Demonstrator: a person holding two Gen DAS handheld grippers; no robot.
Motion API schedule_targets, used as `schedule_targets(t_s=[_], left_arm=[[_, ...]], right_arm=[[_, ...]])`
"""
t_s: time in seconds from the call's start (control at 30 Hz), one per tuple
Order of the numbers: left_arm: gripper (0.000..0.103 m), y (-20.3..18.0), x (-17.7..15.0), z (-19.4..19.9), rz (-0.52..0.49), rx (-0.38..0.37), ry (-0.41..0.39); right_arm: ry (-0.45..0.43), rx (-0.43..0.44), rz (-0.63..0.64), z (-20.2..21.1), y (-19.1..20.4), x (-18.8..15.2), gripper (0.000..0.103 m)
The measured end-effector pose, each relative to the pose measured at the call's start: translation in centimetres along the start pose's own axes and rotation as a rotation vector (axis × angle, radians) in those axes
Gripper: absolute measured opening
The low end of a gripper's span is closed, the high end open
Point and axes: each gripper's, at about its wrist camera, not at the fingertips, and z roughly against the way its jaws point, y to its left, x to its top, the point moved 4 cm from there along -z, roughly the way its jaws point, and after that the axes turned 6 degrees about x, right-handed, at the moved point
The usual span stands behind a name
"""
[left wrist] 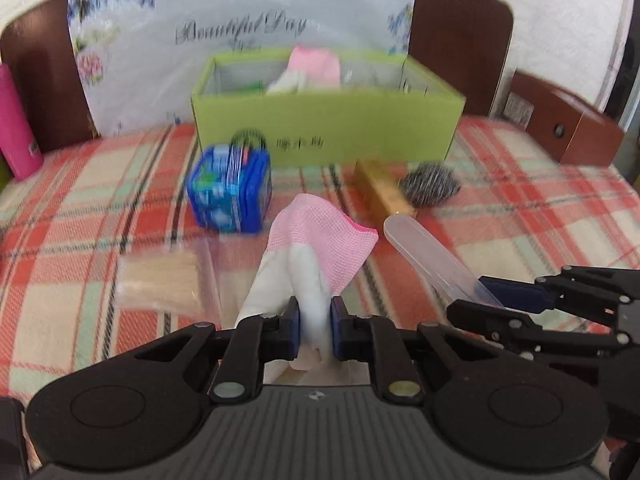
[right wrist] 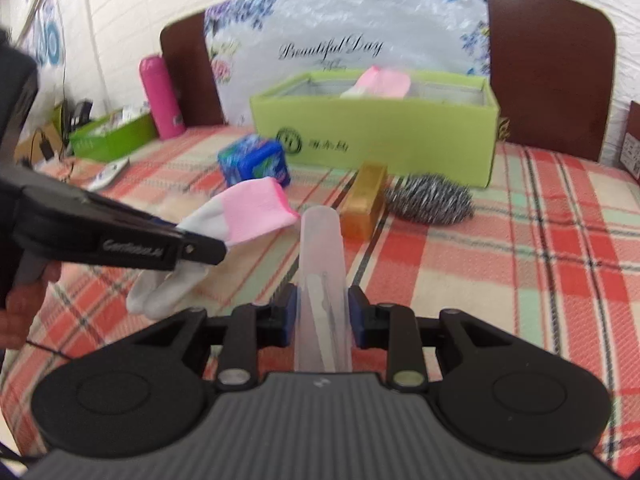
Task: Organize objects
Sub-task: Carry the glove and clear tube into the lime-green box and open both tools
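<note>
My left gripper [left wrist: 315, 312] is shut on the white finger end of a pink-and-white glove [left wrist: 320, 236], held above the plaid bedspread [left wrist: 520, 208]. In the right wrist view the left gripper [right wrist: 208, 250] comes in from the left with the glove [right wrist: 256, 208] hanging from it. My right gripper [right wrist: 322, 308] is shut on a translucent plastic tube case [right wrist: 322, 248] that points forward. The same right gripper [left wrist: 480, 296] and tube case [left wrist: 424, 252] show at the right of the left wrist view. Behind stands an open lime-green box [left wrist: 328, 120] [right wrist: 400, 136] with a second pink glove [left wrist: 316, 66] in it.
On the bedspread lie a blue tissue pack [left wrist: 230, 188], a gold box [left wrist: 380, 192], a steel scourer [left wrist: 432, 186] and a clear bag of pale sticks [left wrist: 160, 280]. A pink bottle [right wrist: 160, 96] and a green tray [right wrist: 112, 136] stand at the left. A brown headboard [right wrist: 548, 68] rises behind.
</note>
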Motion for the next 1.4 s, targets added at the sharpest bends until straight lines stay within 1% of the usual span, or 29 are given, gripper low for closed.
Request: schedule_targets(t_s=[0.1,0.17,0.27,0.37,0.47,0.63,0.73,0.8,0.9,0.93,0.97,1.0,1.03,1.07,1.1,1.13,1.17,1.2,1.27,1.4], left_arm=[[0.015,0.0,2.5,2.0,0.006,-0.014,-0.085],[0.015,0.1,4.3,2.6,0.005,-0.022,-0.124],[0.015,0.0,7.2,2.4,-0.002,0.006,-0.172],[0.015,0.6,10.0,1.2,0.041,0.017,-0.183],[0.015,0.9,12.8,-0.3,0.048,0.053,-0.196],[0.015,1.5,16.0,-3.6,0.058,0.090,-0.190],[0.015,1.8,17.1,-6.0,0.061,0.108,-0.169],[0.015,1.9,17.6,-7.6,0.062,0.113,-0.154],[0.015,2.1,17.9,-9.2,0.062,0.119,-0.151],[0.019,2.1,18.0,-9.7,0.061,0.128,-0.161],[0.036,2.1,17.9,-10.0,0.055,0.140,-0.178],[0.052,2.1,17.8,-10.2,0.044,0.158,-0.192],[0.083,2.0,17.6,-10.3,0.037,0.182,-0.204],[0.091,2.0,17.3,-10.2,0.035,0.210,-0.227],[0.093,2.0,17.1,-10.1,0.033,0.234,-0.258],[0.093,2.0,16.9,-10.1,0.029,0.237,-0.268],[0.093,2.0,16.8,-10.2,0.030,0.233,-0.258],[0.093,2.1,16.7,-10.3,0.038,0.230,-0.240],[0.093,2.4,16.6,-10.3,0.053,0.223,-0.215],[0.093,2.5,16.1,-9.1,0.060,0.221,-0.216]], right_arm=[[-0.076,0.002,-0.020,1.2,-1.0,2.4,0.027],[-0.115,-0.003,-0.026,1.5,-1.7,4.1,0.027],[-0.153,-0.035,-0.017,1.1,-3.1,7.2,0.027],[-0.176,-0.073,-0.009,0.0,-4.5,10.3,0.027],[-0.186,-0.125,-0.006,-1.7,-5.8,12.9,0.027],[-0.188,-0.206,-0.019,-5.1,-7.9,15.5,0.027],[-0.190,-0.254,-0.024,-7.0,-9.1,16.5,0.027],[-0.184,-0.273,-0.032,-8.2,-9.9,16.9,0.027],[-0.176,-0.289,-0.046,-9.9,-10.9,17.1,0.027],[-0.177,-0.297,-0.044,-10.4,-11.2,17.2,0.027],[-0.182,-0.302,-0.037,-10.7,-11.4,17.1,0.035],[-0.182,-0.308,-0.031,-11.0,-11.5,17.1,0.057],[-0.187,-0.318,-0.028,-11.1,-11.6,16.9,0.066],[-0.200,-0.328,-0.023,-11.0,-11.6,16.8,0.076],[-0.212,-0.333,-0.015,-10.9,-11.6,16.8,0.081],[-0.217,-0.336,-0.009,-10.8,-11.6,16.7,0.086],[-0.217,-0.336,-0.008,-10.8,-11.7,16.7,0.088],[-0.213,-0.337,-0.010,-10.8,-11.7,16.7,0.093],[-0.202,-0.342,-0.011,-10.8,-11.7,16.5,0.100],[-0.206,-0.355,-0.013,-9.9,-11.3,16.3,0.103]])
